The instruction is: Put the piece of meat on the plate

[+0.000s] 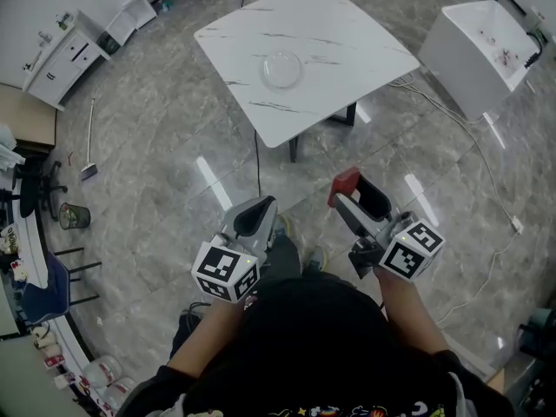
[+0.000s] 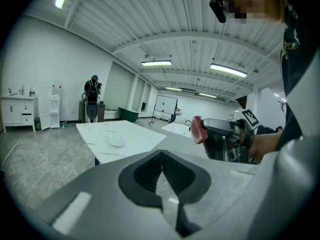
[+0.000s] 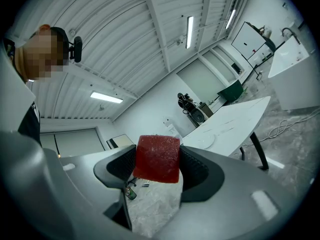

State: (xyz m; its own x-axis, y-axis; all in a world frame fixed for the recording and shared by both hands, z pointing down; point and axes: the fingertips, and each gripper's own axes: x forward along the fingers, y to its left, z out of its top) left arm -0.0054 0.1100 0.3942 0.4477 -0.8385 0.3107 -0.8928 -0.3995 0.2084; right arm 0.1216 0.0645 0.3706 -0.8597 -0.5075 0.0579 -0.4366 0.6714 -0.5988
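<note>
The right gripper (image 1: 350,195) is clamped on the piece of meat (image 3: 157,159), held clear of the floor. The plate (image 1: 283,69) sits on the desk (image 1: 356,55), well ahead of this gripper and slightly to its left. The left gripper (image 1: 257,212) is closed and carries nothing.

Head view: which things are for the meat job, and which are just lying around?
For the job: piece of meat, held in the right tongs; plate; table.

Just lying about: bin, broom, white cabinet, white basin.
</note>
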